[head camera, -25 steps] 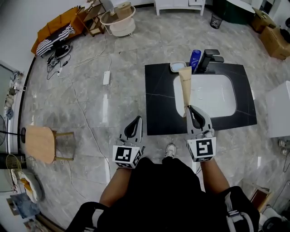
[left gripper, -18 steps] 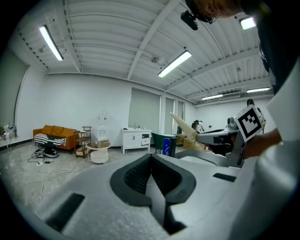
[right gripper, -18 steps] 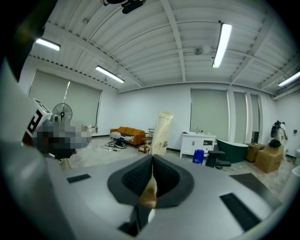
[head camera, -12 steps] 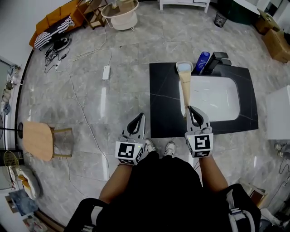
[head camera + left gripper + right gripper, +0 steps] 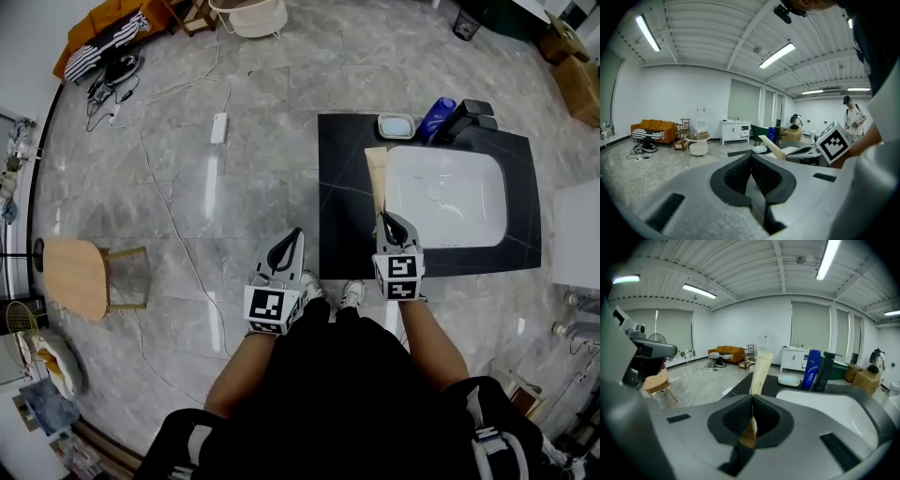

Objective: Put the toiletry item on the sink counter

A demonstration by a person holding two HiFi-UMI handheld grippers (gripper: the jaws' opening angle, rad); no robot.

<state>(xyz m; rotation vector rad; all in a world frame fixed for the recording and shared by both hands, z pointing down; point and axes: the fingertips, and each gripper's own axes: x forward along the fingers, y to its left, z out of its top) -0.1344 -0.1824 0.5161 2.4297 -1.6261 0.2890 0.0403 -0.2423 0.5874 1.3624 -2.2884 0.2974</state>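
A long beige toiletry tube [image 5: 377, 178] sticks forward from my right gripper [image 5: 386, 217], which is shut on its near end. The tube hangs over the left strip of the black sink counter [image 5: 342, 216], beside the white basin [image 5: 445, 197]. In the right gripper view the tube [image 5: 758, 373] rises from the closed jaws of the right gripper [image 5: 752, 401] towards the counter. My left gripper [image 5: 291, 236] is shut and empty, held over the floor left of the counter; the left gripper view shows the left gripper [image 5: 751, 159] with its jaws pressed together.
A blue bottle [image 5: 436, 117], a black faucet [image 5: 469, 117] and a white soap dish [image 5: 396, 125] stand at the counter's far edge. A wooden stool [image 5: 80, 286] is at the left, and a cable [image 5: 169, 216] with a power strip [image 5: 217, 128] runs over the floor.
The person has stepped closer to the counter. The right gripper and its tube now sit over the counter's left strip, with the tube's far end short of the soap dish.
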